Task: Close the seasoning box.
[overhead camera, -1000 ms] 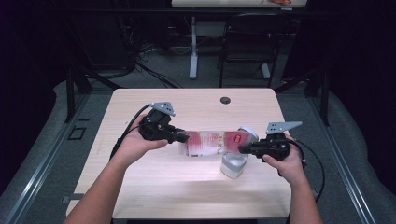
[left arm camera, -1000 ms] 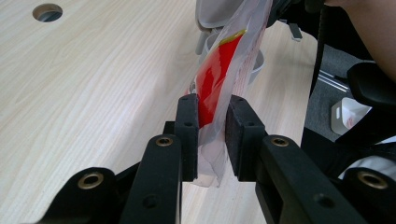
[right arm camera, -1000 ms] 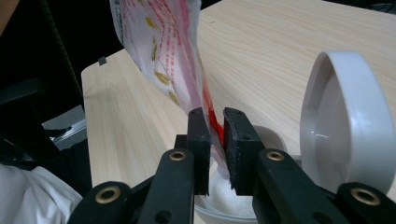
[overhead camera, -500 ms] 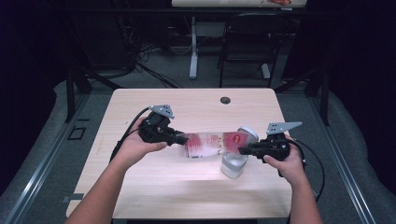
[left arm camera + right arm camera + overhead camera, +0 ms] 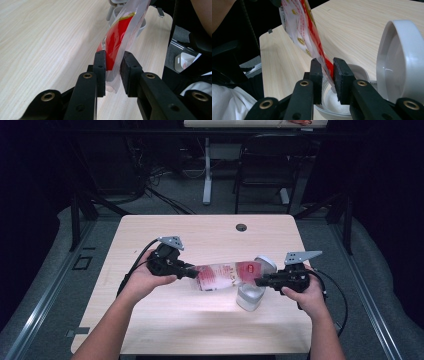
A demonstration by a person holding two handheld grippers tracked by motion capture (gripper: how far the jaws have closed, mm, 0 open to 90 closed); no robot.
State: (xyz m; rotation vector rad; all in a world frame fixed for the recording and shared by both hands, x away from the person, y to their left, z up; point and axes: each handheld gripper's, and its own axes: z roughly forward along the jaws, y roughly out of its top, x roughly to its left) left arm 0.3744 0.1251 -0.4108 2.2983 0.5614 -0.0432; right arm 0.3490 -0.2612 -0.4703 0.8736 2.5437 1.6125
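The pouch [image 5: 225, 275] hangs stretched between both grippers above worktop [image 5: 150, 320] centre. Left gripper [image 5: 112, 72] jaws, part closed, pinch its 9 o'clock end. Right gripper [image 5: 327, 75] jaws, just eased slightly wider, grip the 3 o'clock end over the open container [image 5: 249, 296]. Tilt gradually; keep the lower corner inside the rim.

A dark chair [image 5: 264, 167] and desk leg [image 5: 207, 175] stand on grey floor [image 5: 170, 205].
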